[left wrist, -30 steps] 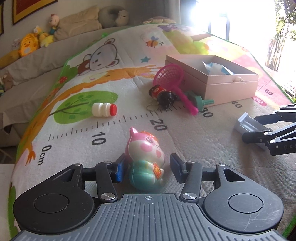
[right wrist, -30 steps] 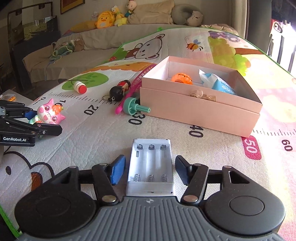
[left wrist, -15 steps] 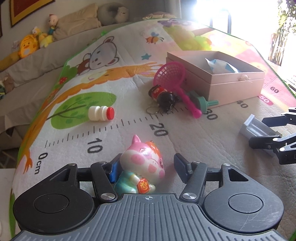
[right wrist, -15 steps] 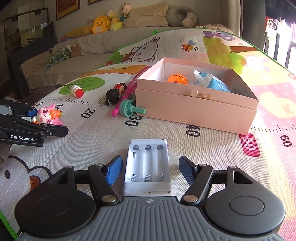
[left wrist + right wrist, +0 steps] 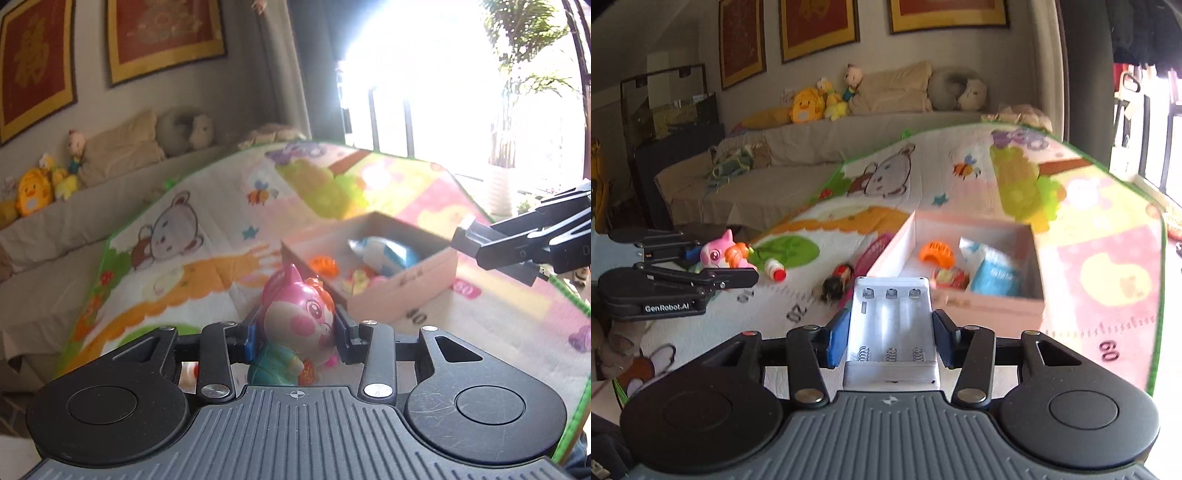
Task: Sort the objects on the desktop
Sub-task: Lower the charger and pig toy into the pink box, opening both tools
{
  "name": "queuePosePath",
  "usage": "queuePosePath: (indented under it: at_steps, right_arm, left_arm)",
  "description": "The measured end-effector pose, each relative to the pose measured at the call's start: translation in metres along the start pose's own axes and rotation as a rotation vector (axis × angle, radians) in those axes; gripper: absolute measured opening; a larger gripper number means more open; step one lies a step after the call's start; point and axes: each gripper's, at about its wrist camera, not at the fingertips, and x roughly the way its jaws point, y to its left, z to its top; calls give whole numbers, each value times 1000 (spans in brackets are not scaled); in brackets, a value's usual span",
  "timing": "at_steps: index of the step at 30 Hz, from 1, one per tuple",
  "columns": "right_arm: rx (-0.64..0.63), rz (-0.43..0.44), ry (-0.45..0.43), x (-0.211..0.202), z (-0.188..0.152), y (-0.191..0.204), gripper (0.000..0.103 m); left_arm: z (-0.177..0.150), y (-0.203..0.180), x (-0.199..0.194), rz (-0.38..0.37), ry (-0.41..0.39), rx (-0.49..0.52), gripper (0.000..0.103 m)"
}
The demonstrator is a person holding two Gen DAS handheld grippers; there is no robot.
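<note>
Left gripper [image 5: 293, 338], glossy rounded pig toy [image 5: 295, 321]

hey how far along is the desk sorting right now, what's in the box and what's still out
Done: the pink box already holds an orange toy, a blue-white packet and a small red-yellow item.
In hand: the left gripper grips the pig figurine; the right gripper grips the battery holder.
Left: the small bottle, the dark doll and the pink net.

Black left gripper [image 5: 295, 341] has ribbed grey housing; right gripper [image 5: 889, 339], blue pad
</note>
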Motion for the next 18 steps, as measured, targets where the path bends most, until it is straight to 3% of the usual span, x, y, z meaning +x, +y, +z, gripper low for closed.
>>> queuePosePath:
  at_steps: [2, 5, 8, 10, 12, 14, 18]
  right_arm:
    - [-4, -12, -73, -16, 26, -10, 47]
    - [-21, -74, -135, -17, 57, -24, 47]
    - [1, -108, -129, 3, 81, -41, 47]
    - [31, -112, -109, 22, 94, -53, 47]
    - [58, -118, -76, 47, 103, -64, 47]
    - [76, -122, -37, 73, 106, -73, 47]
    - [121, -116, 64, 132, 106, -84, 47]
  left_arm:
    - [26, -8, 15, -8, -49, 13, 43]
    - [58, -17, 58, -59, -53, -19, 43]
    - [78, -20, 110, -117, -20, -67, 48]
    - [80, -14, 135, -108, 25, -110, 52]
    - [68, -1, 138, -80, 44, -157, 65]
    - [45, 12, 125, -64, 55, -185, 91]
    - [-8, 22, 93, 2, 103, -178, 92]
